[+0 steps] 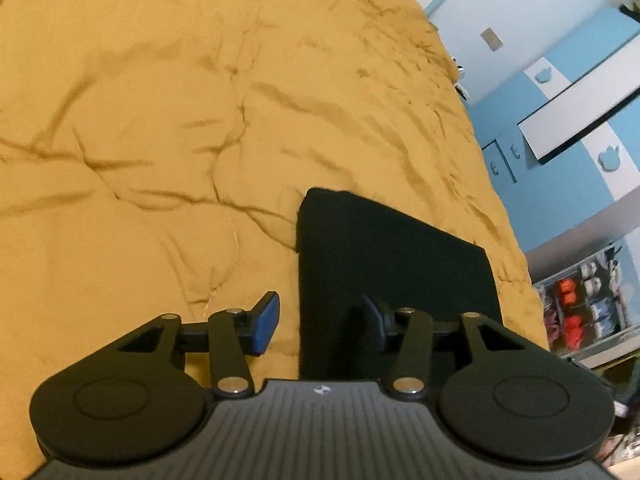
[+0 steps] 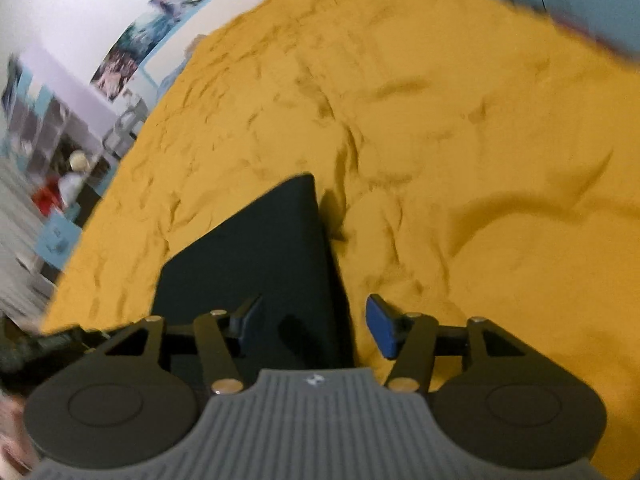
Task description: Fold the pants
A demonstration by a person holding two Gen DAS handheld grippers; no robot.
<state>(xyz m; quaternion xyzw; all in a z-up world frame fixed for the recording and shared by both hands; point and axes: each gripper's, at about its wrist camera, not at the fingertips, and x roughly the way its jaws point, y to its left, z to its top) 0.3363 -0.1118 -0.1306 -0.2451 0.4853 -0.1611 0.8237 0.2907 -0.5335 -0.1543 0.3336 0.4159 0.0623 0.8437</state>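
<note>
folded pants on mustard bed, both grippers spread

dark navy folded fabric pants (image 1: 384, 264) lie flat as a compact rectangle on wrinkled mustard-yellow bedspread (image 1: 160, 120), close in front of both cameras. long axis runs away from the grippers toward the far bed; far corner looks crisp in the left wrist view. left gripper (image 1: 320, 320) has jaws spread wide, holding nothing, blue pad (image 1: 266, 322) over bare bedspread, other finger over the pants' near edge. right gripper (image 2: 316, 324) also spread and empty, blue pad (image 2: 382, 326) over the bedspread (image 2: 480, 160), other finger over the pants (image 2: 256, 256). contact with the fabric can't be told. room: light blue wall (image 1: 560, 80), clear storage bin (image 1: 584, 300) with red and white items, posters (image 2: 160, 20) on a white wall.
</note>
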